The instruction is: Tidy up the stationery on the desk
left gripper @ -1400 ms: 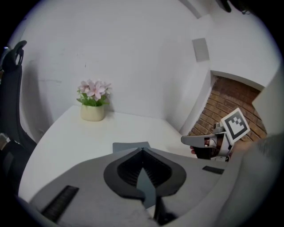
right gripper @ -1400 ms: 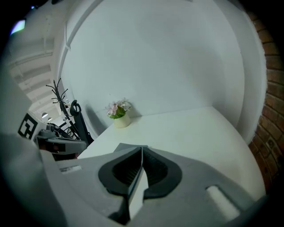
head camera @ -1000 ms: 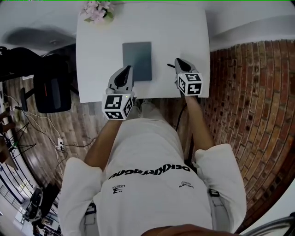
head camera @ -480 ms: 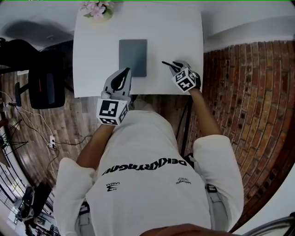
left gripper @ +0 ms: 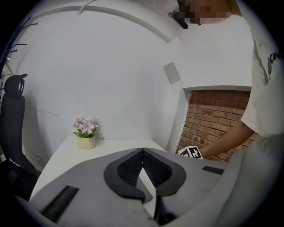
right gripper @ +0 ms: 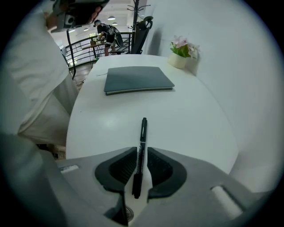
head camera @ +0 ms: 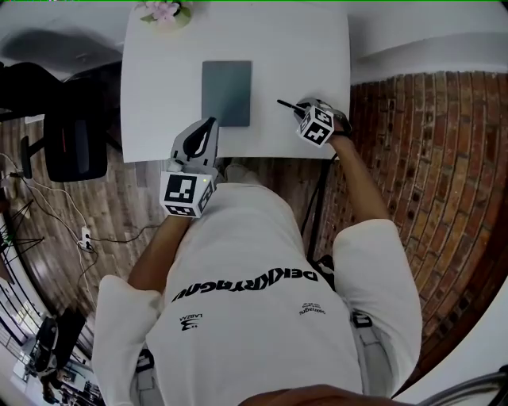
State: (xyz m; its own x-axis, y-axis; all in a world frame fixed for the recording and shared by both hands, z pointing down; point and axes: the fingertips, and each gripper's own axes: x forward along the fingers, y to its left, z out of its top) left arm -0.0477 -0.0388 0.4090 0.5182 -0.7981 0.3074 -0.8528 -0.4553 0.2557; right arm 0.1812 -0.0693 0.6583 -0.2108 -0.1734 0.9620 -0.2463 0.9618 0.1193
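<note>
Well out to the left of the left claw (head camera: 209, 125), off the desk: a black high-backed office chair (head camera: 75, 147) on a brown wood-plank floor (head camera: 135, 206). Ahead of that claw and a little to its left, at the far corner of the white rectangular desk (head camera: 286, 47): a small cream pot of pink flowers (head camera: 164, 13).

Left claw (left gripper: 142, 151) shut tight, dark mesh pads meeting tip to tip, gripping nothing (only a sliver of desk and notebook showing below the tips). Poised over the near left corner of a flat, slate-grey closed notebook (head camera: 227, 93); touching it or not, impossible to tell. Notebook flat on the desk, stretching away ahead of the left claw and lying well to the left of the right claw (head camera: 303, 109).

Further right, a slim black pen (head camera: 284, 104) flat on the desktop, apart from the notebook, with its rear half between the right claw's jaws. Right claw (right gripper: 142, 153) pointed steeply down at the desk near the right edge, jaws partway apart and just opened wider. Straddling the pen (right gripper: 143, 133) with a gap showing beside it, so not clamped on it. Front of the pen sticking out beyond the tips, with the notebook (right gripper: 137, 79) ahead and slightly left. Past the right claw's outer side, beyond the desk edge: a red brick wall (head camera: 429, 174).
</note>
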